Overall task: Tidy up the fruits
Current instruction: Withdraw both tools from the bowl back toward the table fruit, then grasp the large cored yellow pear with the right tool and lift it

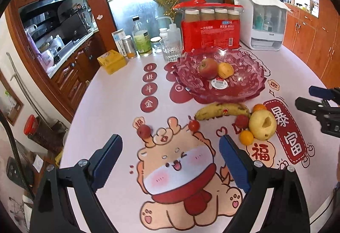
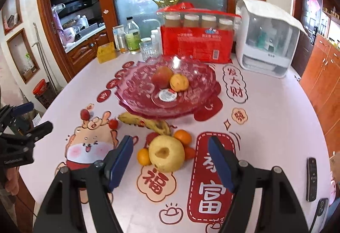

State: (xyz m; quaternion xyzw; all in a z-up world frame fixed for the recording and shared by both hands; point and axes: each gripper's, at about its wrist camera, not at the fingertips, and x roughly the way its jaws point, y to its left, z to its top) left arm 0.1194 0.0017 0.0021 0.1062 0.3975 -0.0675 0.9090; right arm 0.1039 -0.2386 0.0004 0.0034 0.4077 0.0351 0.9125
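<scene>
A pink glass fruit bowl [image 1: 250,86] [image 2: 131,92] holds a red apple [image 1: 208,67] [image 2: 162,76] and a yellow fruit [image 1: 225,70] [image 2: 179,82]. In front of it on the table lie a banana [image 1: 223,110] [image 2: 146,122], a big yellow pear [image 1: 262,124] [image 2: 166,153], small oranges [image 1: 246,137] [image 2: 144,156] and small red fruits [image 1: 144,131] [image 2: 85,114]. My left gripper [image 1: 171,148] is open and empty above the table, left of the pile. My right gripper [image 2: 171,148] is open and empty, just before the pear; it also shows in the left wrist view [image 1: 314,97].
Behind the bowl stand a red pack of paper cups [image 1: 210,31], a glass [image 1: 171,50], bottles [image 1: 142,38], a yellow box [image 1: 111,62] and a white appliance [image 1: 263,24]. A remote [image 2: 311,178] lies at the table's right edge.
</scene>
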